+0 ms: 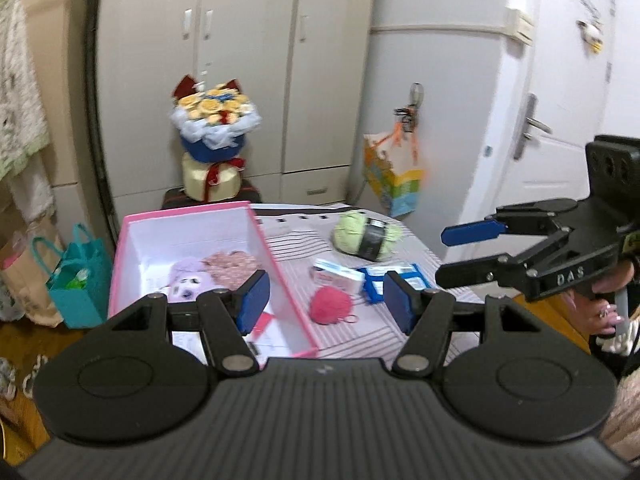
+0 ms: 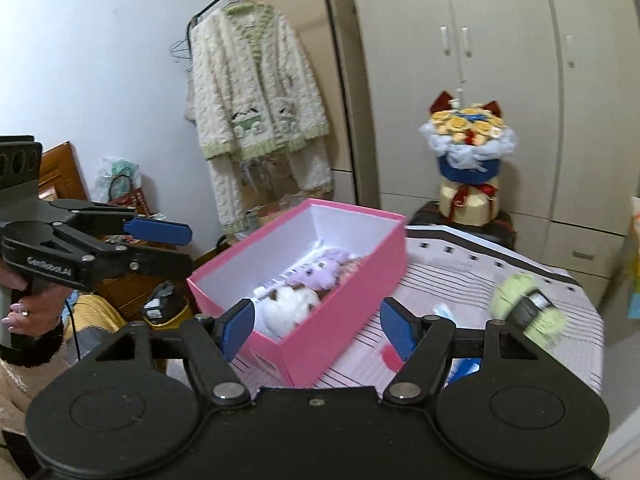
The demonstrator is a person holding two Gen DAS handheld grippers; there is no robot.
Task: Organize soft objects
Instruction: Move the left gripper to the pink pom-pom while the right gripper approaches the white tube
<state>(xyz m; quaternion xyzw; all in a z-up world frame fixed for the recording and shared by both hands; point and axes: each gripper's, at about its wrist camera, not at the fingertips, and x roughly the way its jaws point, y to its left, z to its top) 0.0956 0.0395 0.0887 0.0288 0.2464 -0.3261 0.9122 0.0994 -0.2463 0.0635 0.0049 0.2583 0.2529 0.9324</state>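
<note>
Roughly halfway, I reckoned: the pink box point(image 2: 344, 312), just ahead of both grippers, already held a purple plush point(image 2: 316, 274), a white one point(image 2: 290, 310) and something pink. The left gripper point(image 1: 326, 304) and right gripper point(image 2: 316, 330) were both wide open and empty, with the red yarn ball point(image 1: 330, 305) right between the left one's pads and the green yarn skein point(image 1: 367, 236) further out on the table.

Left wrist view: raised, close, facing the pink box point(image 1: 192, 276) from its near short end. Right wrist view: raised, close, from the right of the pink box point(image 2: 320, 312), facing left-forward. Both share box, green yarn skein point(image 1: 367, 236) and bouquet point(image 2: 467, 160).
</note>
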